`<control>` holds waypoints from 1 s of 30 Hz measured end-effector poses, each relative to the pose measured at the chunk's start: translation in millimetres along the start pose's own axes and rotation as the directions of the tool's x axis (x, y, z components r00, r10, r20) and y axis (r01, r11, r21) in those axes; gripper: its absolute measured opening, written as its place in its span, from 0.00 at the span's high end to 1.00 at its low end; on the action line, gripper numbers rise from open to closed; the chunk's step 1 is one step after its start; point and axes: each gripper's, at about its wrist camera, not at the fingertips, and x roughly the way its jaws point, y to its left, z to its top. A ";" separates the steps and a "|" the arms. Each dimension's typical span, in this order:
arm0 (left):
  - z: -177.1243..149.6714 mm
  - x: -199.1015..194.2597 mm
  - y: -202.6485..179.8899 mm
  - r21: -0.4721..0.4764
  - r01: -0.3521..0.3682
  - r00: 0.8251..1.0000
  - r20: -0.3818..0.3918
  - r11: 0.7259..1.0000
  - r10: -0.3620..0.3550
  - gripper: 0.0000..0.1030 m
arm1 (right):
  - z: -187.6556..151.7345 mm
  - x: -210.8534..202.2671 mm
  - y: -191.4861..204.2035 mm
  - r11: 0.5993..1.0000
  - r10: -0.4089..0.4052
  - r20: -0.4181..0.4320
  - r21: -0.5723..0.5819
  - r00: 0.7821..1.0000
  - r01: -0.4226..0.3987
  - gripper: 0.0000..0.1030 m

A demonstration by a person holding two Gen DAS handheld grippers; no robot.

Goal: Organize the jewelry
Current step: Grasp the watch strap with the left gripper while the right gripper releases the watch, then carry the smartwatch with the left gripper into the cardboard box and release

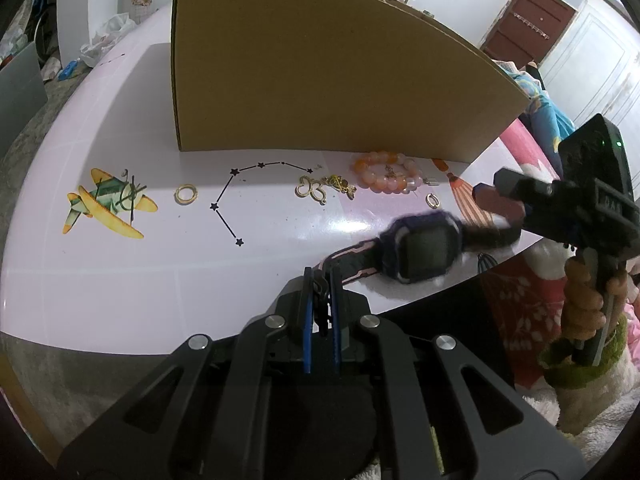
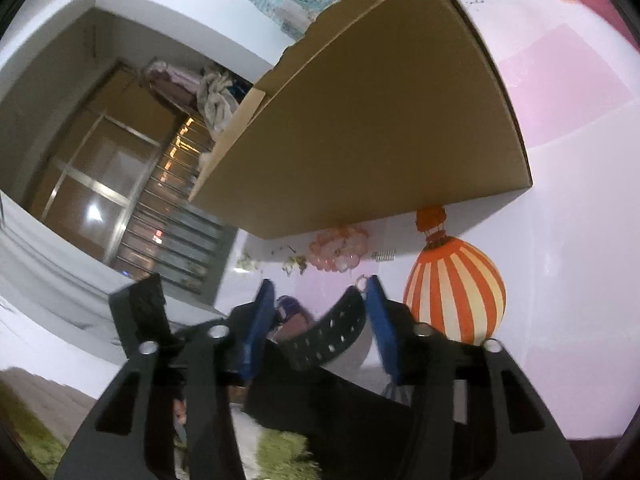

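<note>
My left gripper [image 1: 321, 288] is shut on the buckle end of a dark purple smartwatch [image 1: 426, 250], held above the table's near edge. The watch's other strap [image 2: 330, 336] lies between the open blue pads [image 2: 378, 320] of my right gripper [image 2: 320, 312], which also shows at the right of the left wrist view [image 1: 498, 200]. On the table lie an orange-pink bead bracelet [image 1: 386, 178], a gold butterfly pendant with chain [image 1: 316, 190], a gold ring [image 1: 186, 193] and a small gold earring [image 1: 432, 200]. The bracelet also shows in the right wrist view [image 2: 340, 248].
A large cardboard box [image 1: 320, 76] stands upright behind the jewelry. The white-pink table [image 1: 120, 280] carries airplane, constellation and hot-air balloon [image 2: 454, 288] prints. A crumpled plastic bag [image 1: 106, 38] sits at the far left. Fabric and green fluff lie below the table's right edge.
</note>
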 end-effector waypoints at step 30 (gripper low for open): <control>-4.1 -23.6 -2.7 0.011 0.031 0.996 0.078 0.999 -0.032 0.95 | 0.9 -53.9 -23.2 0.986 -0.154 0.185 0.096 0.971 0.138 0.97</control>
